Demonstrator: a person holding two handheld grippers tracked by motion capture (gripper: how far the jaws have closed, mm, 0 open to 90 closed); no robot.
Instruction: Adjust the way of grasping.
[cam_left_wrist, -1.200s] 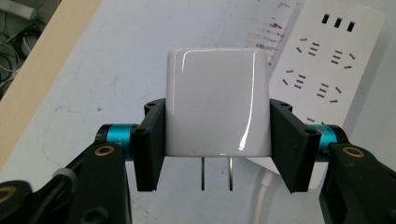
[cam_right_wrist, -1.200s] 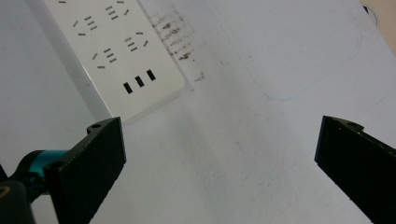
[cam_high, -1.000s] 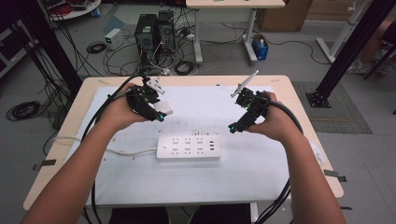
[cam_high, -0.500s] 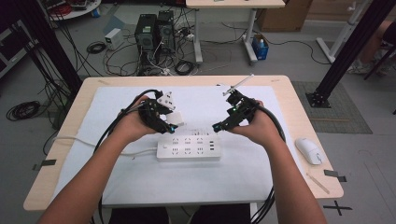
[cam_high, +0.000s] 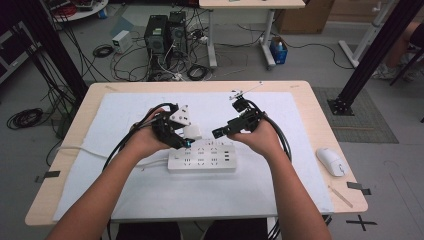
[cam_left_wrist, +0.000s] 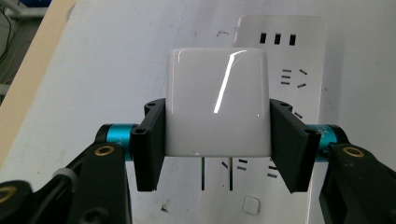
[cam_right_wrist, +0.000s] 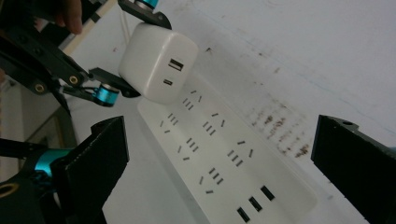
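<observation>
The charger (cam_left_wrist: 218, 100) is clamped in the left gripper (cam_left_wrist: 218, 149) just above the strip (cam_high: 201, 158) (2 prongs down); the right gripper (cam_right_wrist: 219, 158) is held agape. Bent prongs are risked if slots are missed.

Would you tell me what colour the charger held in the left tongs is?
Glossy white; the charger shows best in the left gripper view, clamped between the black jaws.

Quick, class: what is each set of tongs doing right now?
Left tongs: closed on the white charger, above the power strip.
Right tongs: open, holding nothing.
</observation>
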